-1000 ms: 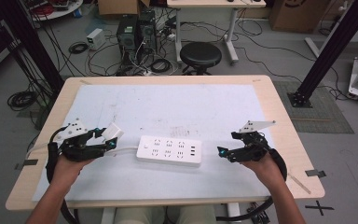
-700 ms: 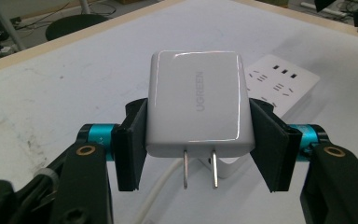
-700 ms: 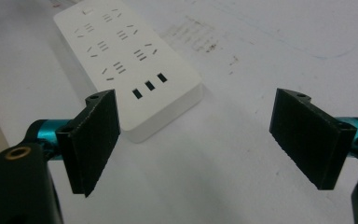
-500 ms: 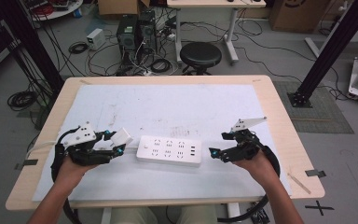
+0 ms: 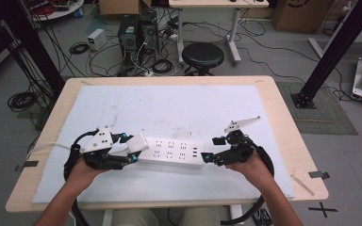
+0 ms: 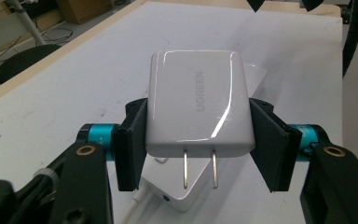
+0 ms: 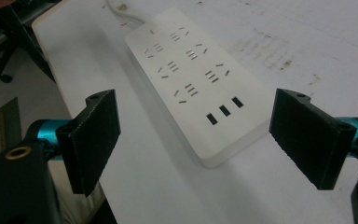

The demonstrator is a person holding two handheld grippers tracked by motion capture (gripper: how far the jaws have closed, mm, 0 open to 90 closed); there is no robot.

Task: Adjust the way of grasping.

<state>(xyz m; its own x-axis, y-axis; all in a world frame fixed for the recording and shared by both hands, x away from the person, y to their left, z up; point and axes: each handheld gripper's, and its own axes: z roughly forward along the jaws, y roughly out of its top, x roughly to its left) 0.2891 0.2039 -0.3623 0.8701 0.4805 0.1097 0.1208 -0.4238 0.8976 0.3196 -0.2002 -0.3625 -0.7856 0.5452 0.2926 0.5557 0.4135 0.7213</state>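
A: Where is the power strip [image 5: 171, 152]?

B: It lies flat on the white mat [image 5: 179, 108] that covers the desk [image 5: 283, 101], toward the person's edge, between the two hands. Its sockets face up, with three small ports in a row at its right end. A white cable [image 5: 42, 147] trails away from its left end.

A: And the left hand-held gripper [image 6: 198, 135]?

B: It sits at the strip's left end. Its pads are clamped on the two sides of a white charger [image 6: 199, 109] marked UGREEN. In the left gripper view the two metal prongs [image 6: 199, 170] point back toward the camera, and the charger hangs just over the strip's end.

A: Is the charger plugged in?

B: No, both prongs are bare and free of any socket.

A: The right hand-held gripper [image 7: 196, 137]?

B: It is just beside the strip's right end, jaws spread wide and holding nothing. In the right gripper view the strip's port end lies between the two pads [image 7: 95, 137], without touching either.
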